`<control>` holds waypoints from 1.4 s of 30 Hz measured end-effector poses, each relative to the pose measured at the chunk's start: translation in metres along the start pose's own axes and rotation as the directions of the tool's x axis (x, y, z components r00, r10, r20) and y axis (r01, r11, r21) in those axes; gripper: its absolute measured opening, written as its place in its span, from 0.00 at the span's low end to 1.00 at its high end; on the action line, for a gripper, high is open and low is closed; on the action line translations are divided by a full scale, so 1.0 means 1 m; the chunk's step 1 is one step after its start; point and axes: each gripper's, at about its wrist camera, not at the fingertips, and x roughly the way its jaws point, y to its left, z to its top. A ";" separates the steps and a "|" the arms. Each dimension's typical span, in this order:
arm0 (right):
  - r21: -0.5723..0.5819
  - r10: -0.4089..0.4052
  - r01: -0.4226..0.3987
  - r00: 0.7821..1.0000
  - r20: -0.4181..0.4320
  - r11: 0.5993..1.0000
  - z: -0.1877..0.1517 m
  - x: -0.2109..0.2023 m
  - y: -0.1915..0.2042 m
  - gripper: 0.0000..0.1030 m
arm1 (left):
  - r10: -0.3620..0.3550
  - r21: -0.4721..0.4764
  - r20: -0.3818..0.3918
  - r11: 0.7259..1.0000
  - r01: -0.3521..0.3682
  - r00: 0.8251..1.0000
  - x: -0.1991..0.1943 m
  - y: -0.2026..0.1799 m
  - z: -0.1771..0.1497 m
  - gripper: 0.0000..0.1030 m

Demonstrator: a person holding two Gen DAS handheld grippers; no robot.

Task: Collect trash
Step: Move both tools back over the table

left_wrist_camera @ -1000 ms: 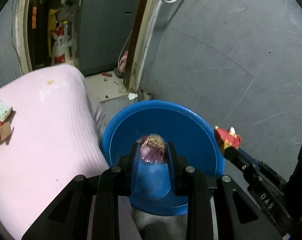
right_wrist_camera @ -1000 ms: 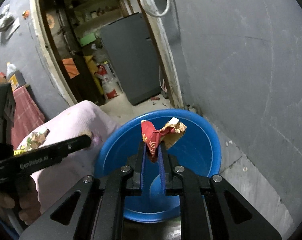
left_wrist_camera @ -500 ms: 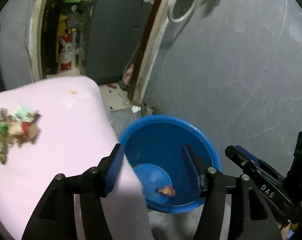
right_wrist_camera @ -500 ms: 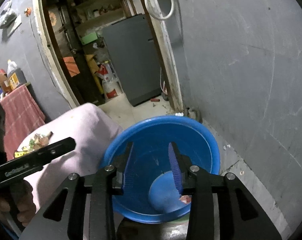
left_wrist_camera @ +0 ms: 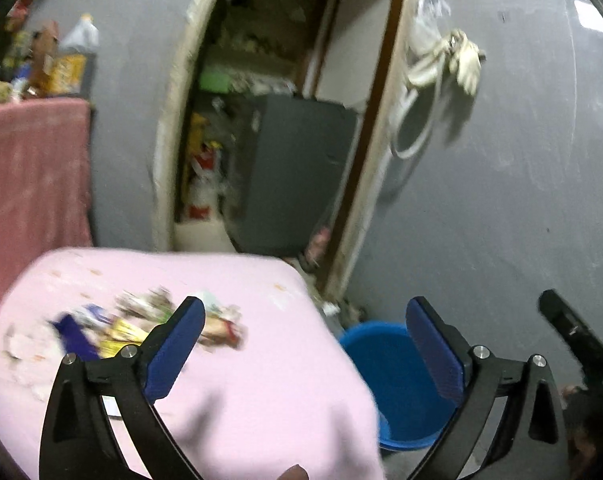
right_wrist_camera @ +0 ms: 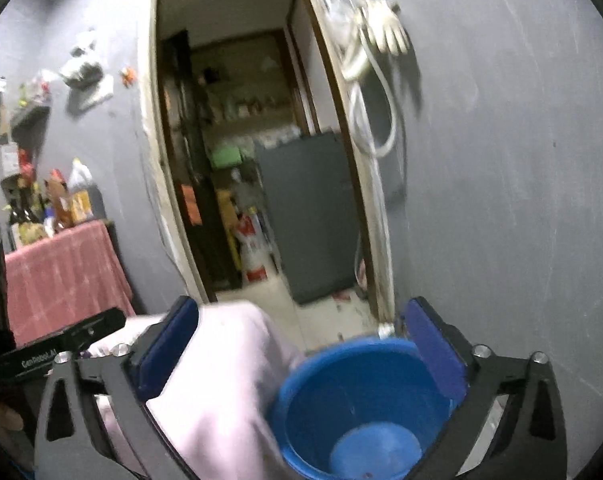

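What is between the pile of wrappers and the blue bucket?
Only bare pink cloth, seen in the left wrist view: the pile of wrappers lies on it, the blue bucket beside its edge.

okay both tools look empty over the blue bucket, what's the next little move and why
Probably swing the left tool over to the pile of wrappers on the pink cloth and lower it onto one piece. Both tools have just been opening, with nothing between the fingers, and the blue bucket sits beside the cloth. The right tool could follow.

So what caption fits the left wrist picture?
Open left gripper above a pink cloth with trash, blue bucket beside.
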 end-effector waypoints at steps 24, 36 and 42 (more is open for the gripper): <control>-0.118 0.169 -0.149 0.969 0.178 0.982 -0.018 -0.011 0.140 1.00 | 0.272 -0.008 0.199 0.961 -0.276 0.942 -0.109 0.111 -0.024 0.99; -0.121 0.201 -0.195 0.978 0.046 0.973 -0.056 0.021 0.161 1.00 | 0.348 -0.014 0.115 0.937 -0.348 0.931 -0.087 0.134 -0.054 0.99; -0.124 0.193 -0.191 0.981 0.010 0.974 -0.068 0.033 0.160 1.00 | 0.365 -0.002 0.091 0.930 -0.367 0.926 -0.074 0.138 -0.066 0.99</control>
